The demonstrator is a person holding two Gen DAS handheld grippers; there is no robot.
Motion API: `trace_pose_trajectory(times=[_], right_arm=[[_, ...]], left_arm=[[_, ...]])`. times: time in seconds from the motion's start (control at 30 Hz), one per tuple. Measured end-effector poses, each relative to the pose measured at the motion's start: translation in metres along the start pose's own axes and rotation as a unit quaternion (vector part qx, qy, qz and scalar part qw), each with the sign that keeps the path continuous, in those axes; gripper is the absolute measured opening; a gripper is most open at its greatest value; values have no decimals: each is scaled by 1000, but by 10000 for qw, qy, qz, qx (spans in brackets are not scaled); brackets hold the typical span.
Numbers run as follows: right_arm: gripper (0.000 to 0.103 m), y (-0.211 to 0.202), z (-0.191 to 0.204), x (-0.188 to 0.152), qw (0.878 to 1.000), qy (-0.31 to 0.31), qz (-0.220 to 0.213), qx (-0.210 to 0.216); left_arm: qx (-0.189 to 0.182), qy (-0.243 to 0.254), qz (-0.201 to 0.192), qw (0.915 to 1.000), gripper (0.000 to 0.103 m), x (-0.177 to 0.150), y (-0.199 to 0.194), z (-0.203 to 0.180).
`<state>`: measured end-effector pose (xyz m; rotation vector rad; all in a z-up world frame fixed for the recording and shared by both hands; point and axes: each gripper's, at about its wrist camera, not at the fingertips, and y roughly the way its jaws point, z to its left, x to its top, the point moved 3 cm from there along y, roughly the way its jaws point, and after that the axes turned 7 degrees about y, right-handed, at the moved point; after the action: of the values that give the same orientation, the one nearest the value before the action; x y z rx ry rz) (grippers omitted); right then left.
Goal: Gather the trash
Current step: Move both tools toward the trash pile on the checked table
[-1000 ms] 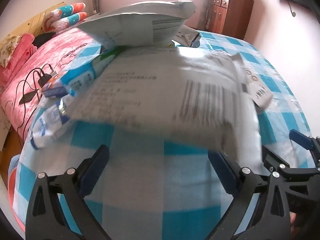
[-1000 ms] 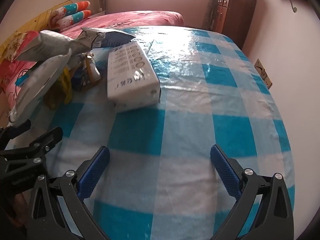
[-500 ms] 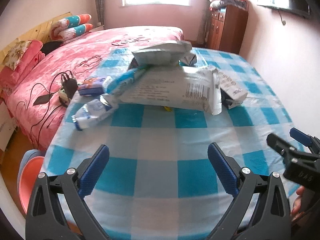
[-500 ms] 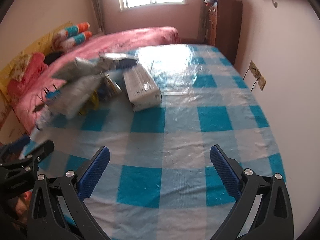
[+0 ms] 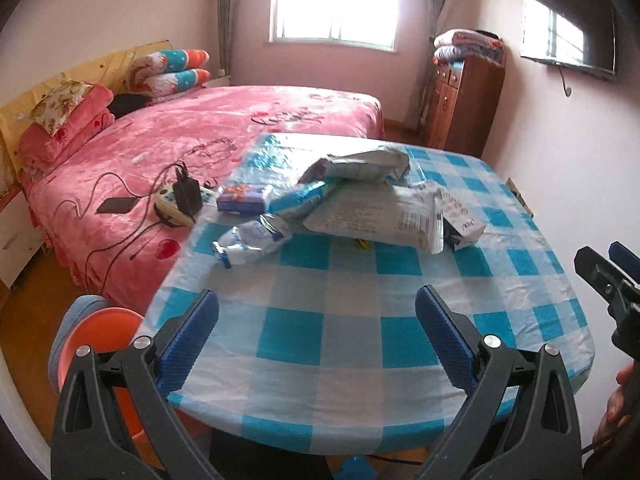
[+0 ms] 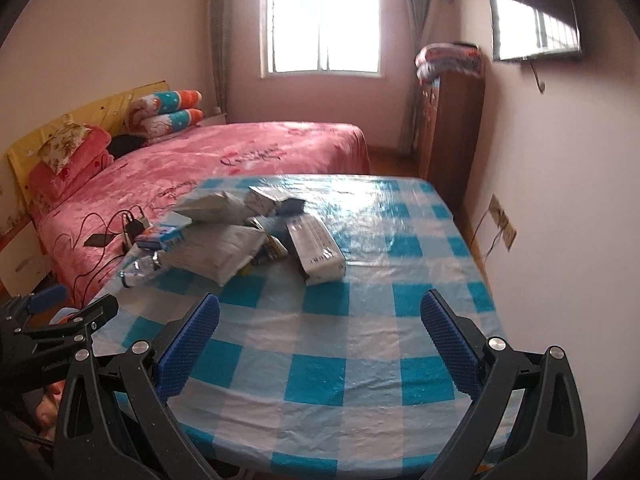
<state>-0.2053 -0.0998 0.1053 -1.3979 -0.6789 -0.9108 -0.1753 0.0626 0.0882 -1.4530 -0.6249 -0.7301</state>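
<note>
- An orange bin [image 5: 100, 344] beside the table [image 5: 360, 344] is seen only from the left wrist.
- Both the left gripper [image 5: 316, 332] and right gripper [image 6: 320, 336] are held wide open, empty, over bare cloth short of the trash pile [image 6: 240, 236].

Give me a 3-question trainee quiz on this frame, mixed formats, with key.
1. True or false: the left tongs are shut on a wrapper.
2. Multiple choice: the trash pile lies on A) the pink bed, B) the checked table, C) the floor.
3. Fill in: the power strip with its plugged-in charger lies on the pink ____.

Key: 1 false, both the left and the right tongs are open and empty; 2 B; 3 bed.
</note>
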Motion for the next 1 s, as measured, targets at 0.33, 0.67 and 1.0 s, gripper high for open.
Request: trace_pose_trajectory(times=[0.33,0.67,1.0], right_arm=[[99,-33,13,8,9989,-144,-444,36],[99,-40,8,9,9986,-71,-526,72],[99,-32,-2,6,9990,16,-434,132]], left_arm=[[119,-40,-267,9996,99,-1,-16,14],[126,38,-320,9994,99,-2,-20,12],[83,9,-254,9996,99,-2,-17,10]])
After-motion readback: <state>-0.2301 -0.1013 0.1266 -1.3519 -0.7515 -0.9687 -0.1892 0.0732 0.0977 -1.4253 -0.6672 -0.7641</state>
